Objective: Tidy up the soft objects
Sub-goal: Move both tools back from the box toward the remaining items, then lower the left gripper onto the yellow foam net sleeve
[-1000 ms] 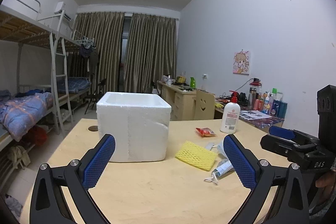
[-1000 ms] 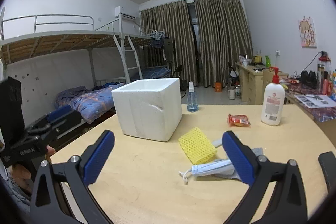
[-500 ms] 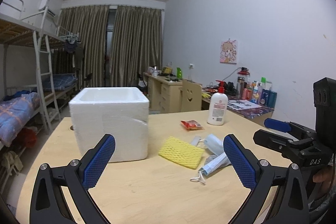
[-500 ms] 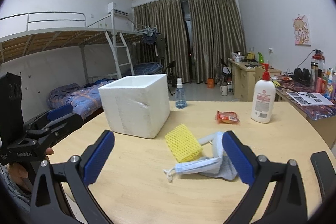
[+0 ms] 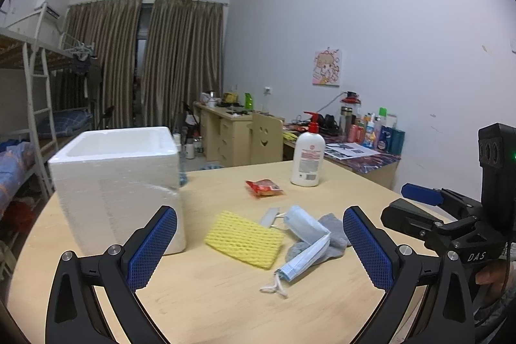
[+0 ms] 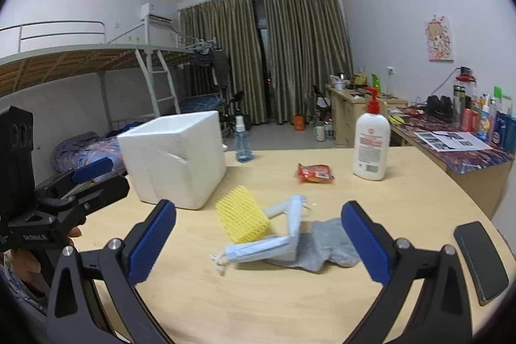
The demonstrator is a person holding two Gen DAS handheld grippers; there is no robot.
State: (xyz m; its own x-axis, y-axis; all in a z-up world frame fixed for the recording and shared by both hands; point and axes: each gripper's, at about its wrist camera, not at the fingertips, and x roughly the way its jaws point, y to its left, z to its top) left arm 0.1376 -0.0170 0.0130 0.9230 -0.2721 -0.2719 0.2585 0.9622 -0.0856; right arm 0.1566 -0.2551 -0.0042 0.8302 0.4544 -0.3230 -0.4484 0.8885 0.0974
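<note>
On the round wooden table (image 5: 225, 305) lie a yellow foam net sleeve (image 5: 245, 238) (image 6: 242, 217), a folded blue face mask (image 5: 306, 242) (image 6: 274, 242) and a grey sock (image 5: 332, 234) (image 6: 325, 247), bunched together. An open white foam box (image 5: 119, 182) (image 6: 177, 157) stands to their left. My left gripper (image 5: 259, 242) is open, hovering just short of the yellow sleeve. My right gripper (image 6: 258, 242) is open too, its fingers either side of the mask and sock from above the near edge. Each gripper appears in the other's view, held by a hand.
A red snack packet (image 5: 264, 186) (image 6: 314, 173) and a white pump lotion bottle (image 5: 307, 162) (image 6: 371, 147) stand further back. A small spray bottle (image 6: 242, 141) is behind the box. A black phone (image 6: 480, 257) lies at the table's right edge. Desks and a bunk bed surround.
Both grippers have swung and moved closer to the soft items, which now sit larger and more centred between the fingers. Both stay open; nothing on the table has moved.
</note>
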